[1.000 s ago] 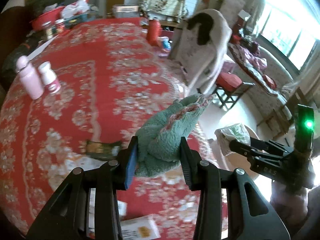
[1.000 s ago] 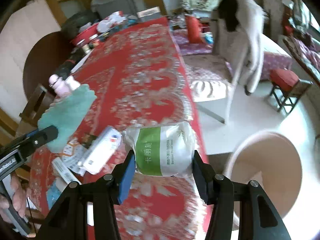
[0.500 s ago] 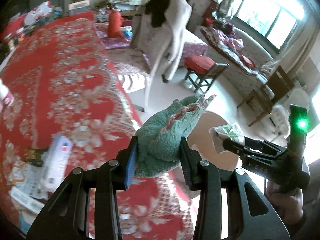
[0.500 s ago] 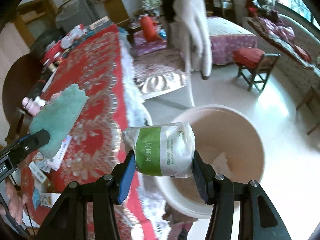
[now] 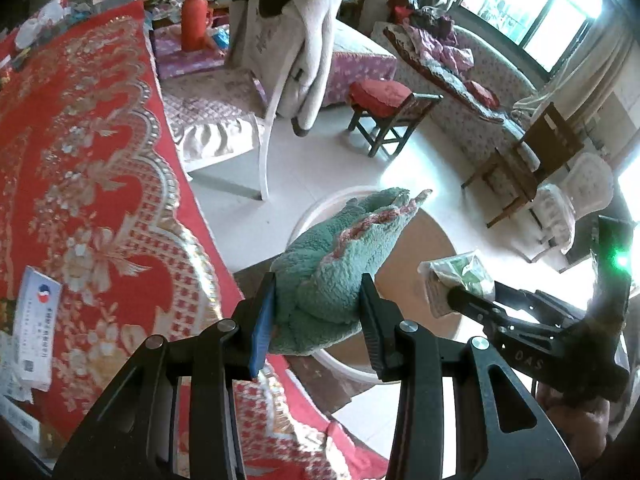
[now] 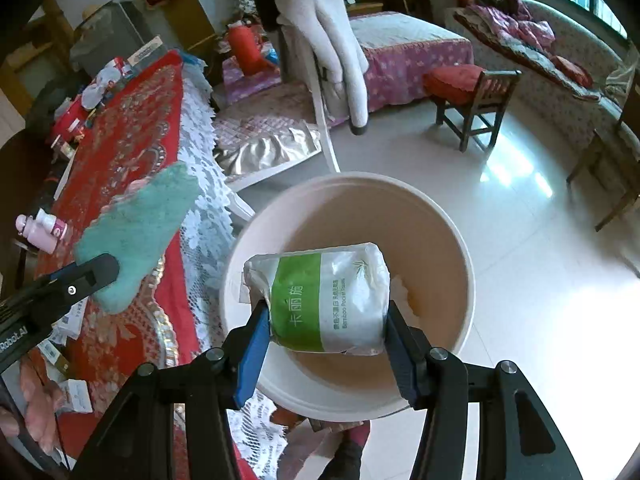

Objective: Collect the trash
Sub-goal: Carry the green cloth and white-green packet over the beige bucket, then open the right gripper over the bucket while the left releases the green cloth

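My left gripper (image 5: 318, 312) is shut on a crumpled green fluffy cloth (image 5: 340, 264), held over the edge of the red table and the near rim of a round beige bin (image 5: 448, 240) on the floor. My right gripper (image 6: 326, 332) is shut on a green-and-white tissue pack (image 6: 320, 300), hanging directly above the open beige bin (image 6: 436, 208). A little white scrap lies inside the bin. In the right wrist view the green cloth (image 6: 140, 228) and left gripper (image 6: 92, 272) show at the left, over the table edge. The tissue pack (image 5: 460, 276) shows at right in the left wrist view.
The red patterned tablecloth (image 5: 80, 160) with a white lace border (image 6: 204, 220) carries a white box (image 5: 36, 332), pink bottles (image 6: 44, 228) and papers. A white chair with a grey coat (image 6: 320, 32), a red-cushioned stool (image 6: 468, 92) and a sofa stand on the glossy floor.
Both grippers swung off the table toward the floor bin. The tissue pack now hangs over the bin's middle, the cloth over its near rim. Both grips are unchanged.
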The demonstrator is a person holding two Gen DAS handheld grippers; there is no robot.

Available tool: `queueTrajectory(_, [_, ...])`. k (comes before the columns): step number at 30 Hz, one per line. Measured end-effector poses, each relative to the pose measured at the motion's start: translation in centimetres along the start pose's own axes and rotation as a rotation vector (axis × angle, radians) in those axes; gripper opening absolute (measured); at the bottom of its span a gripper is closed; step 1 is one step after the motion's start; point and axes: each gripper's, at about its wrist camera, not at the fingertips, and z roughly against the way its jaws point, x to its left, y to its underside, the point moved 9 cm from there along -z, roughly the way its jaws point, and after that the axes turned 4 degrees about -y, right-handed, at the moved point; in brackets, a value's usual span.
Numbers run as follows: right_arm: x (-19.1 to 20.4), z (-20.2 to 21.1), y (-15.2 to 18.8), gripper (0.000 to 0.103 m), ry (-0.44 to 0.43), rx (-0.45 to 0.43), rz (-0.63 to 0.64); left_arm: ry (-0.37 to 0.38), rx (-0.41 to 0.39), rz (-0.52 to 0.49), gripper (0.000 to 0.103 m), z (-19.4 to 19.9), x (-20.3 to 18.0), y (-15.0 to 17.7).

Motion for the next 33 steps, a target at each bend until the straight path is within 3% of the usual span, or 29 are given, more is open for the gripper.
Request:
queueTrajectory(6, [-1.4,-0.7,0.7,0.052,0.010,0.025,-0.008,0.026,0.027,0.008,0.037,-1.8,-1.2,0.1])
queueTrajectory(12, [-2.3,-2.0,1.2,0.057,0.030,0.059,-0.021,0.118,0.059,0.072,0.042,-3.5,-2.2,0.3])
queueTrajectory(15, [-2.9,-2.4,1.4,0.070,0.040,0.069,-0.038,0.134,0.073,0.096,0.044,-4.0,-2.3,0.3])
queueTrajectory(16, [-3.1,-2.4,1.4,0.071,0.041,0.066,-0.045,0.133,0.073,0.096,0.045,-4.0,-2.3,0.2])
queueTrajectory(21, [-3.4,-2.5,1.6,0.071,0.041,0.077,-0.055,0.115,0.048,0.073,0.052,-3.3,-2.4,-0.1])
queueTrajectory(33, [-0.5,-2.4,0.8,0.071,0.009,0.060,-0.026,-0.034,-0.027,0.042,0.052,-0.5,1.1,-0.2])
